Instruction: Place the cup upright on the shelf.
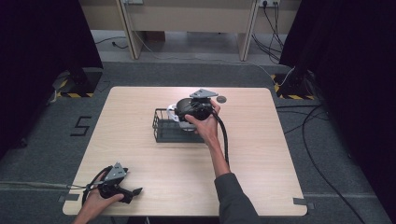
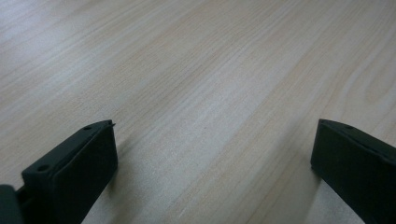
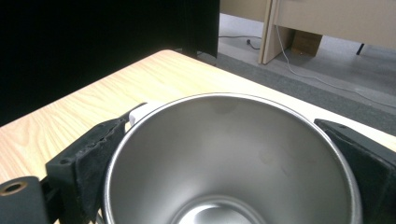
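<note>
A white mug (image 1: 173, 112) with a bare steel inside (image 3: 229, 158) is at the far right end of a black wire basket (image 1: 161, 132) in the middle of the table. My right gripper (image 1: 180, 114) reaches in from the right, and its jaws press on both sides of the mug's wall near the rim (image 3: 224, 126). I cannot tell whether the mug stands in the basket or hangs just above it. My left gripper (image 1: 133, 193) rests near the table's front left corner, open, with only bare wood between its jaws (image 2: 212, 158).
A small dark round disc (image 1: 221, 99) lies on the table just behind the right gripper. The light wooden table (image 1: 261, 154) is bare on its right half and front. Black curtains and stand bases flank the table; cables run over the floor at right.
</note>
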`<state>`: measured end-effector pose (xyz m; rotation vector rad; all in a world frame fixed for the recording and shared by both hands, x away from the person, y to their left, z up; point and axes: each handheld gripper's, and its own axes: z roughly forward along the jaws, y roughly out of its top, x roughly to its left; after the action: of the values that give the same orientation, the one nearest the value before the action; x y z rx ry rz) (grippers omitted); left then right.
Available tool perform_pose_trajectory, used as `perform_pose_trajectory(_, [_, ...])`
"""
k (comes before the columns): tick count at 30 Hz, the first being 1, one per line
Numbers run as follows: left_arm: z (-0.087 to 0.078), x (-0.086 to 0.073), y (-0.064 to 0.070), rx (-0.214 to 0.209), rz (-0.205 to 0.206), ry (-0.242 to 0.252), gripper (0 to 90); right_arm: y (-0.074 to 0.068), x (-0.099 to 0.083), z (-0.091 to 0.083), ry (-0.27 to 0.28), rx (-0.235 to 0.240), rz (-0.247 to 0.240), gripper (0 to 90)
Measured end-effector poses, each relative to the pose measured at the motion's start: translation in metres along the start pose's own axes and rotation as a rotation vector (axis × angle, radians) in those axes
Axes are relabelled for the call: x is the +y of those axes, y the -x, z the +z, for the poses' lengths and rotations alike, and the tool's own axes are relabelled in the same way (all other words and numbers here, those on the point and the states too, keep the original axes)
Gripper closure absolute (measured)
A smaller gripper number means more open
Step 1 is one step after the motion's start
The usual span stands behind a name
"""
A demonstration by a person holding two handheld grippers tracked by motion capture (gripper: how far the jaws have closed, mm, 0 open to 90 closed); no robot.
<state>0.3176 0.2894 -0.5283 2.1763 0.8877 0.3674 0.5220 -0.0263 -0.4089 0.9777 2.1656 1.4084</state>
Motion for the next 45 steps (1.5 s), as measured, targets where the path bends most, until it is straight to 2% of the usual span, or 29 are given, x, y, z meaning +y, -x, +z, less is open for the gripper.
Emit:
perform_pose_trajectory(5, [0.0,0.0,0.0,0.0,0.0,0.0,0.0,-0.001,-0.006,0.002,-0.03,-0.004,-0.016,6.0])
perform_pose_trajectory(8, [0.0,0.0,0.0,0.0,0.001,0.0,0.0,0.0,-0.009,0.002,-0.029,-0.003,-0.006,5.9])
perform_pose_trajectory(18, [0.0,0.0,0.0,0.0,-0.001,0.001,0.0,-0.001,-0.005,-0.001,-0.035,-0.017,-0.018,5.7])
perform_pose_trajectory(23, [0.0,0.0,0.0,0.001,0.001,0.0,0.0,-0.002,0.0,-0.007,-0.006,-0.045,-0.028,6.6])
perform_pose_trajectory(25, [0.0,0.0,0.0,0.002,0.001,0.001,0.0,-0.002,0.005,-0.012,0.028,-0.024,-0.014,20.2])
perform_pose_trajectory(26, [0.0,0.0,0.0,0.001,0.001,0.001,0.0,-0.002,0.008,-0.014,0.037,-0.021,-0.014,18.1])
perform_pose_trajectory(27, [0.0,0.0,0.0,0.002,0.001,0.001,0.0,-0.003,0.011,-0.016,0.04,-0.021,-0.02,11.0])
perform_pose_trajectory(28, [0.0,0.0,0.0,0.002,0.001,0.001,0.0,-0.005,0.013,-0.018,0.039,-0.023,-0.026,8.7])
perform_pose_trajectory(30, [0.0,0.0,0.0,0.002,0.001,0.0,0.0,-0.006,0.016,-0.022,0.051,-0.026,-0.034,17.6])
perform_pose_trajectory(31, [0.0,0.0,0.0,0.002,0.0,0.002,0.0,-0.007,0.017,-0.024,0.055,-0.023,-0.032,17.0])
perform_pose_trajectory(32, [0.0,0.0,0.0,0.002,0.001,0.001,0.0,-0.007,0.017,-0.025,0.054,-0.022,-0.033,12.3])
perform_pose_trajectory(34, [0.0,0.0,0.0,0.002,0.001,0.001,0.0,-0.007,0.016,-0.026,0.05,-0.026,-0.034,16.2])
perform_pose_trajectory(42, [0.0,0.0,0.0,0.002,0.003,0.0,0.0,-0.007,0.014,-0.032,0.047,-0.012,-0.024,15.3])
perform_pose_trajectory(45, [0.0,0.0,0.0,0.001,0.001,0.0,0.0,-0.006,0.015,-0.036,0.061,-0.01,-0.012,15.1])
